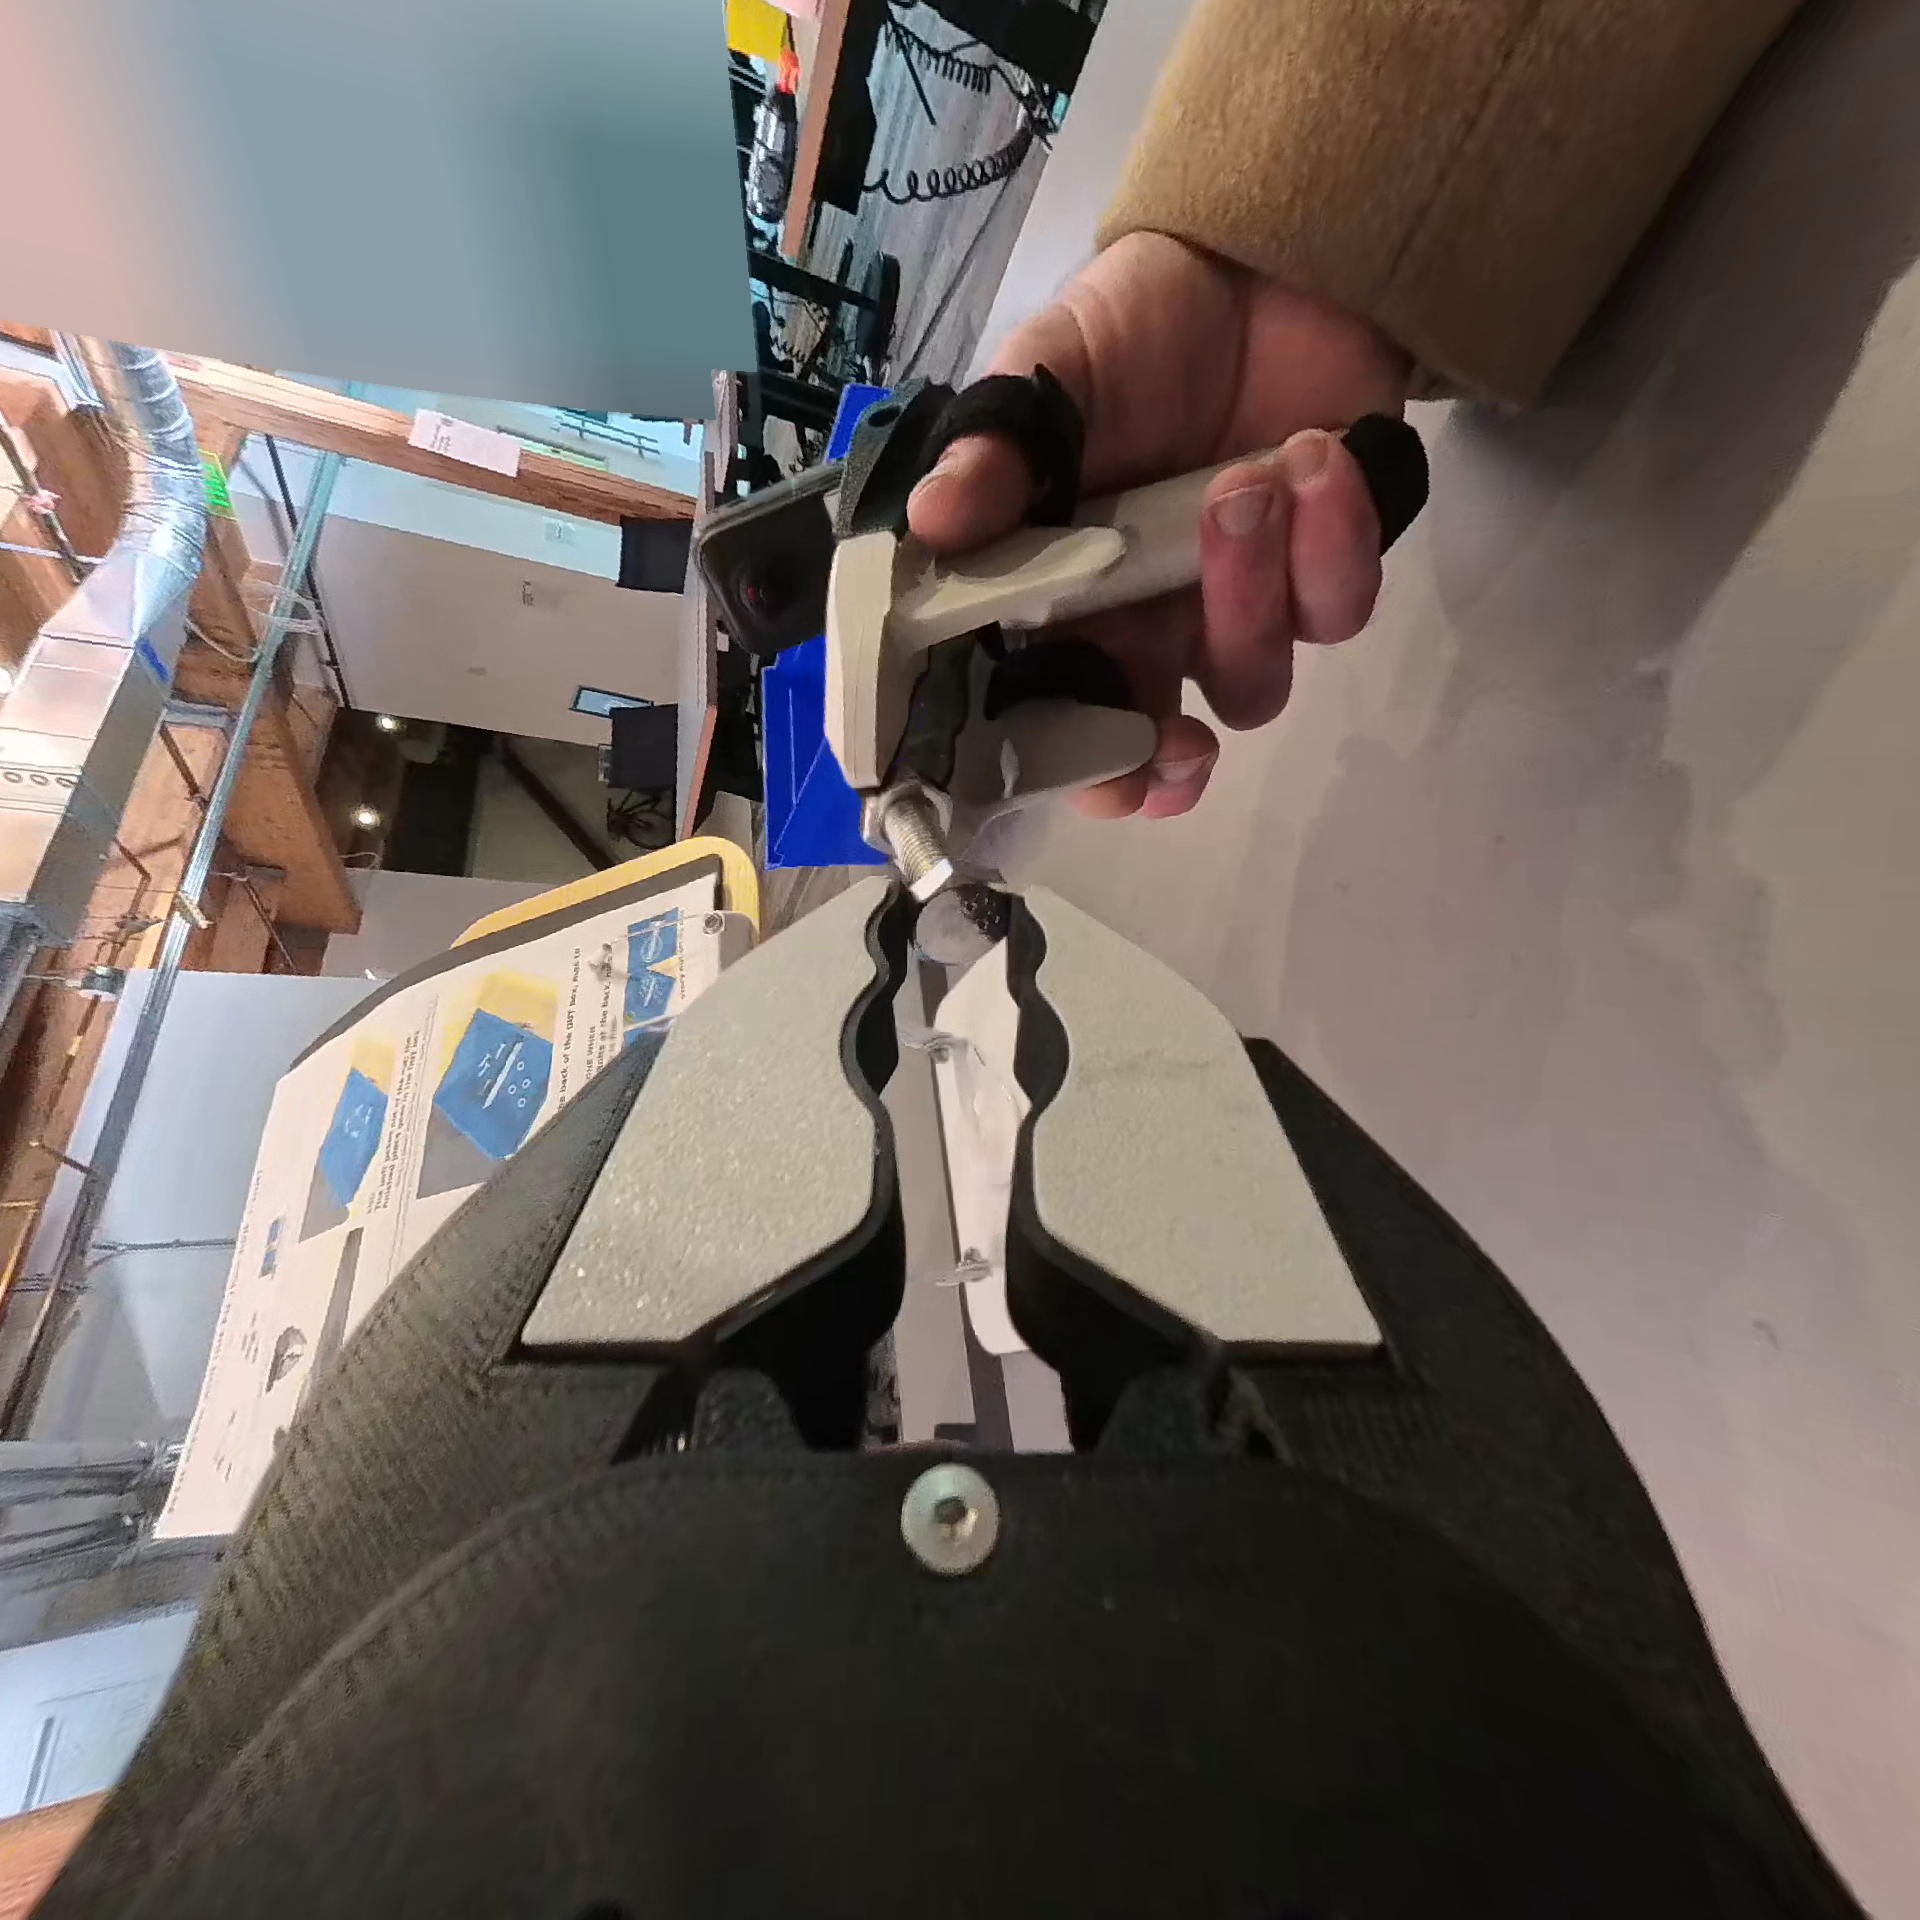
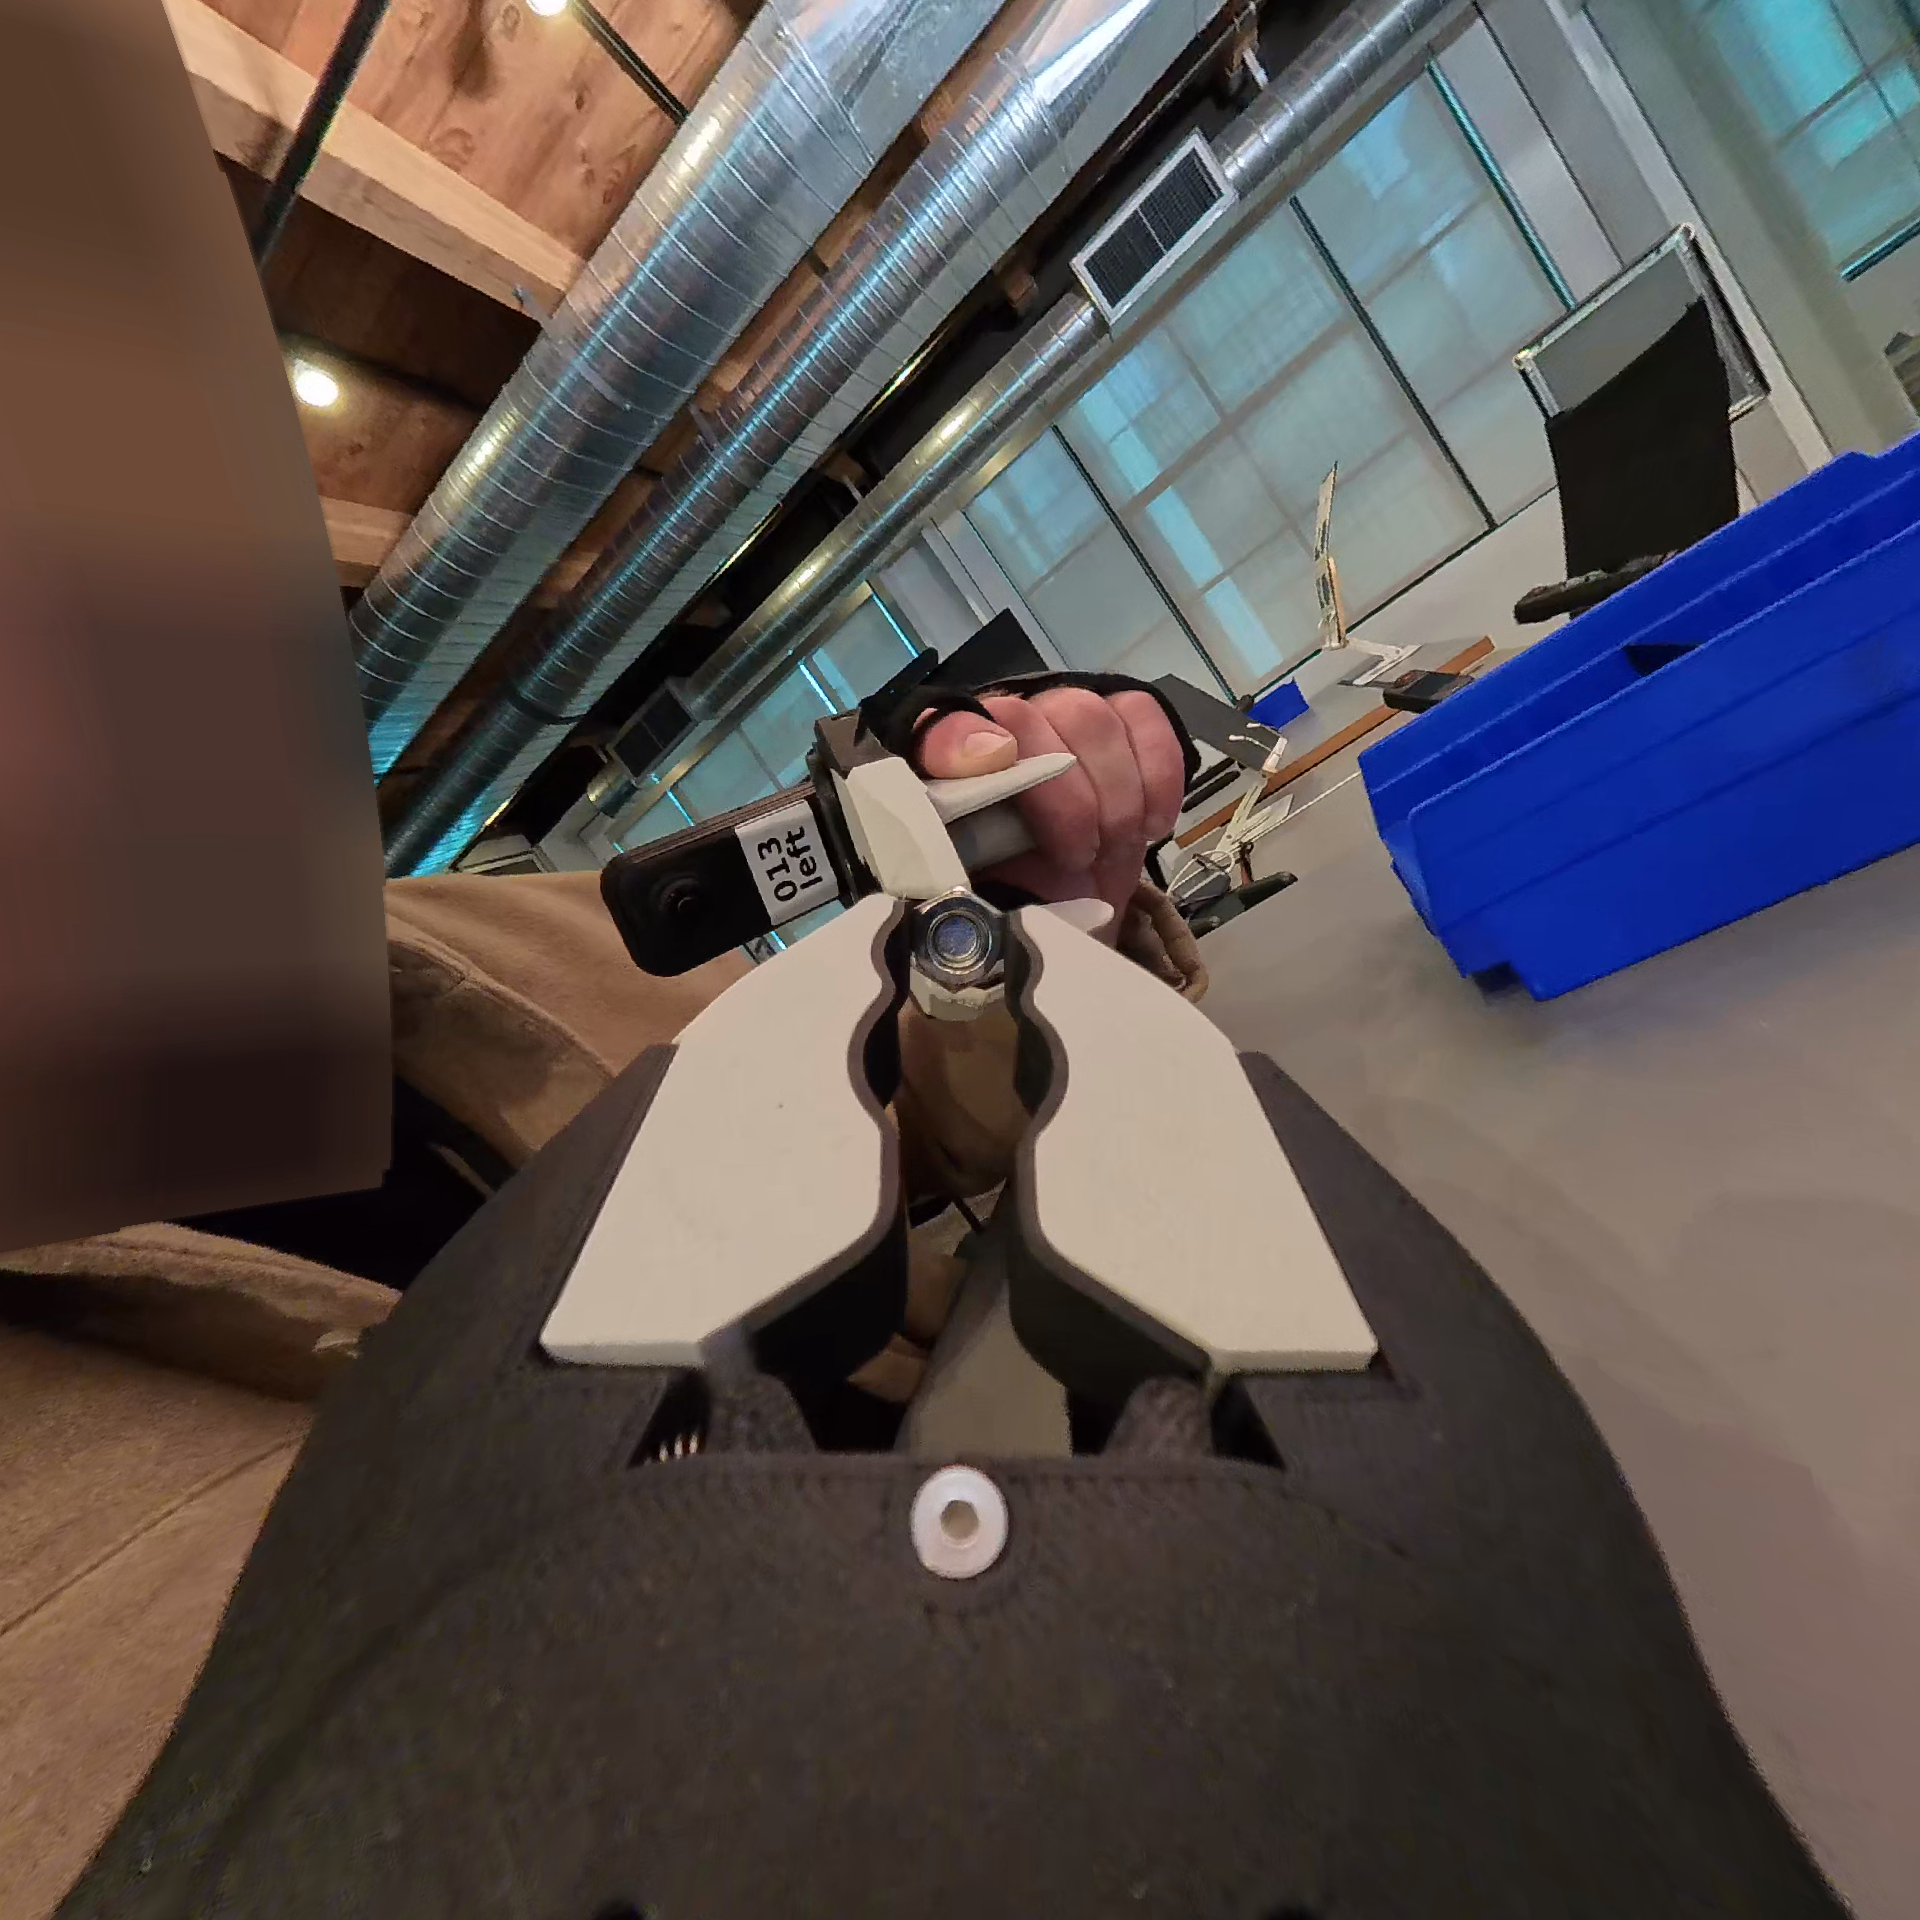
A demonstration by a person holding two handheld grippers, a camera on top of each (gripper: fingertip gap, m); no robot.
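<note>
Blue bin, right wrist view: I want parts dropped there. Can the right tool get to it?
Probably yes: bare table lies between the right tool and the blue bin. But it grips a nut on a bolt that the left tool seems to hold.

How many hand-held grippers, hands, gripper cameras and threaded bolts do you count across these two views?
Hand-held grippers: 2, the left hand-held gripper and the right hand-held gripper
Hands: 2, the right hand and the left hand
Gripper cameras: 2, the right camera and the left camera
Threaded bolt: 1, between the two grippers' tips
Total: 7
</note>
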